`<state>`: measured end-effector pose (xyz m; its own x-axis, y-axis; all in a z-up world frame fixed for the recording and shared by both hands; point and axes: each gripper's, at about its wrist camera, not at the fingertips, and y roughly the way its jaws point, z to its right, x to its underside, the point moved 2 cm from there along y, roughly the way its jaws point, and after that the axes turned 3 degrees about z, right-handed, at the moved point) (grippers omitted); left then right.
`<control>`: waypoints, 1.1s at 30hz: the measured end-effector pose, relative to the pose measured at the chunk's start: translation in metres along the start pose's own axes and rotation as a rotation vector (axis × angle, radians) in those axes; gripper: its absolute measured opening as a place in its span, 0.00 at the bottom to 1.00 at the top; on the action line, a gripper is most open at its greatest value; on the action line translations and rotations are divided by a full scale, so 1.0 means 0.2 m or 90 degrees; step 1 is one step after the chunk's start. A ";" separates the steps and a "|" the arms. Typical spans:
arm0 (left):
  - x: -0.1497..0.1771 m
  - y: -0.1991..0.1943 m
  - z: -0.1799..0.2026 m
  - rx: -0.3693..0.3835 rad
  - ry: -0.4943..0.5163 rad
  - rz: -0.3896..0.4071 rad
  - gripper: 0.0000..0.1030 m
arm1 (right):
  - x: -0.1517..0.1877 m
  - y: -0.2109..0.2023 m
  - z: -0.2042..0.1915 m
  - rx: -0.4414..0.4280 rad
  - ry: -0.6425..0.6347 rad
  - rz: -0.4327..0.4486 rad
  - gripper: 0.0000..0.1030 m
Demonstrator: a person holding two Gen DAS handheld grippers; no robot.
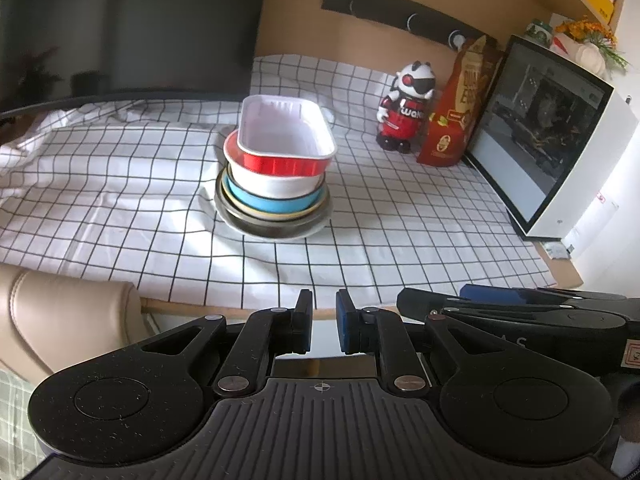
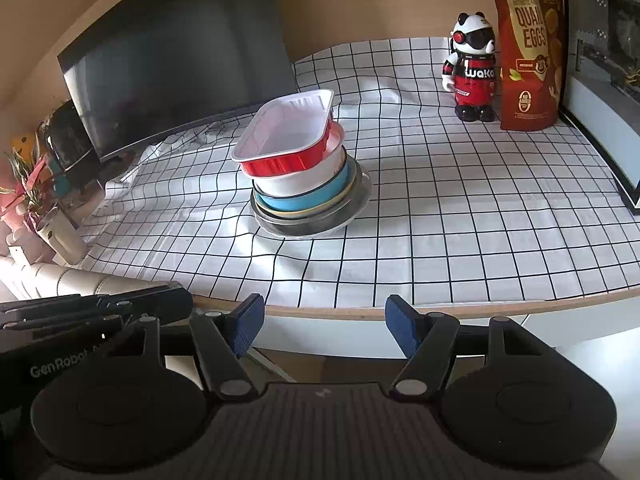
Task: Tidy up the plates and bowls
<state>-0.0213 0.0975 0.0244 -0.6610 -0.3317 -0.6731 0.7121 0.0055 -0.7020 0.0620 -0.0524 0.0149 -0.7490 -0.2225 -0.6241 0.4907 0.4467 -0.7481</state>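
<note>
A stack of dishes stands mid-table on the checked cloth. On top is a red foil tray with a white inside [image 1: 286, 136] [image 2: 288, 132], under it a white bowl [image 1: 276, 184] [image 2: 304, 178], a blue bowl [image 1: 272, 202] [image 2: 312, 196], and a grey metal plate [image 1: 272, 228] [image 2: 320, 220] at the bottom. My left gripper [image 1: 324, 324] is back at the table's near edge, jaws nearly closed with a narrow gap, empty. My right gripper [image 2: 322, 326] is also at the near edge, open and empty. Each gripper shows at the side of the other's view.
A panda robot toy [image 1: 406, 108] [image 2: 472, 68] and a quail-eggs bag [image 1: 460, 104] [image 2: 528, 48] stand at the back right beside a white-framed screen [image 1: 548, 136]. A dark monitor [image 1: 120, 28] [image 2: 176, 56] is at the back left. A beige chair [image 1: 60, 312] is near left.
</note>
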 end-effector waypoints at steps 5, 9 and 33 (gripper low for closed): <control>0.00 0.01 -0.01 -0.004 -0.011 -0.004 0.16 | 0.00 0.00 -0.01 -0.002 -0.005 -0.003 0.66; 0.00 0.02 -0.01 -0.005 -0.015 -0.009 0.16 | 0.00 0.00 -0.01 -0.004 -0.006 -0.004 0.66; -0.01 0.04 0.00 -0.011 -0.022 -0.009 0.16 | -0.02 0.02 0.01 -0.001 -0.006 -0.012 0.66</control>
<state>-0.0146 0.0985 0.0191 -0.6626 -0.3645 -0.6543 0.6978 0.0170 -0.7161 0.0676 -0.0523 0.0135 -0.7534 -0.2395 -0.6123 0.4758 0.4442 -0.7592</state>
